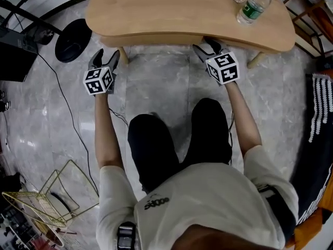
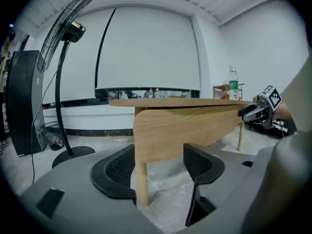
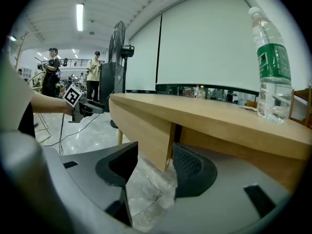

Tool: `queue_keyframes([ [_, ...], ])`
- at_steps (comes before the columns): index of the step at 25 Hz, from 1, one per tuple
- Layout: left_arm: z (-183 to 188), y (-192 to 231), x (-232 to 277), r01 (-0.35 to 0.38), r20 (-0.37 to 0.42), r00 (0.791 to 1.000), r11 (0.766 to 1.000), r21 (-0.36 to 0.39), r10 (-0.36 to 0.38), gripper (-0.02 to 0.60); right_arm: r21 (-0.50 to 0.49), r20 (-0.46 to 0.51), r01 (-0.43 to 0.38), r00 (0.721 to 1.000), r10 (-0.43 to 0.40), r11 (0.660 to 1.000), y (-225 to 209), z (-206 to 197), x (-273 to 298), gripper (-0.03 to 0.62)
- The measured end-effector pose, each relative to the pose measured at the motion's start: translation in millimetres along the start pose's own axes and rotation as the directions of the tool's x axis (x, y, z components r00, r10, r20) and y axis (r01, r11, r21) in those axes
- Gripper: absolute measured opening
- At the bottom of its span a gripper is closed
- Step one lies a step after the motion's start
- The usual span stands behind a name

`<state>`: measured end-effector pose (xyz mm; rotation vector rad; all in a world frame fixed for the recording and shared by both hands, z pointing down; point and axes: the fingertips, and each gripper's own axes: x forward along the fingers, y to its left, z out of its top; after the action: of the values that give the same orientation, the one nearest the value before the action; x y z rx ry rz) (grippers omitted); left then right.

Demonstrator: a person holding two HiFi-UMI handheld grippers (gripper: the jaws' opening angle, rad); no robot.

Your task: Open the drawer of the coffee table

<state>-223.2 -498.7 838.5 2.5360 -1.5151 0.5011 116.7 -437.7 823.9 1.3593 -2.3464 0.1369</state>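
Note:
The light wooden coffee table (image 1: 182,9) stands in front of my knees. Its front panel (image 2: 185,130) runs under the top, and I see no handle on it. My left gripper (image 1: 106,56) is open at the table's left corner; in the left gripper view (image 2: 160,165) the panel's corner and a leg (image 2: 142,189) show between the jaws, untouched. My right gripper (image 1: 207,47) is open with its tips under the front edge. In the right gripper view (image 3: 156,165) the panel's end edge (image 3: 168,145) stands between the pads, which do not press on it.
A water bottle (image 1: 255,5) stands on the table's right end. A standing fan (image 2: 68,33) with a round black base (image 1: 73,39) is to the left, with cables across the marble floor. A gold wire rack (image 1: 41,202) sits at lower left. People (image 3: 51,72) stand far off.

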Motion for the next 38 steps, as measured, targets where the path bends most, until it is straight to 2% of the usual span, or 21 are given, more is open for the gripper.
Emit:
queue_keyframes([
  [8, -2.1, 24.2, 35.9, 0.047, 0.020, 0.999, 0.997, -0.058, -0.046, 0.319, 0.014, -0.040, 0.029, 0.999, -0.029, 0.999, -3.2, -8.4, 23.8, 0.210],
  [12, 2.6, 22.5, 39.1, 0.090, 0.029, 0.996, 0.996, -0.030, -0.089, 0.302, 0.036, -0.043, 0.048, 0.998, -0.046, 0.998, -6.1, -8.4, 27.2, 0.209],
  [14, 3.7, 19.6, 38.9, 0.103, 0.028, 0.994, 0.995, -0.013, -0.102, 0.270, 0.060, -0.045, 0.055, 0.998, -0.053, 0.997, -10.7, -8.2, 26.9, 0.176],
  [17, 2.3, 19.1, 37.5, 0.097, 0.021, 0.995, 0.995, -0.014, -0.097, 0.264, 0.065, -0.062, 0.049, 0.997, -0.045, 0.997, -12.6, -9.1, 26.7, 0.147],
  [25, -0.5, 16.6, 26.8, 0.085, 0.005, 0.996, 0.996, -0.022, -0.085, 0.258, 0.049, -0.085, 0.024, 0.996, -0.020, 0.999, -4.5, -10.4, 17.8, 0.140],
  [31, -6.7, 11.7, 11.2, 0.077, -0.004, 0.997, 0.996, -0.041, -0.077, 0.258, 0.102, -0.062, 0.009, 0.998, -0.003, 0.995, 9.8, -14.5, 2.9, 0.138],
  [38, -16.3, 2.4, -13.7, 0.070, -0.012, 0.997, 0.996, -0.062, -0.071, 0.258, 0.097, -0.085, -0.025, 0.996, 0.034, 0.995, 24.6, -21.0, -14.0, 0.137],
])
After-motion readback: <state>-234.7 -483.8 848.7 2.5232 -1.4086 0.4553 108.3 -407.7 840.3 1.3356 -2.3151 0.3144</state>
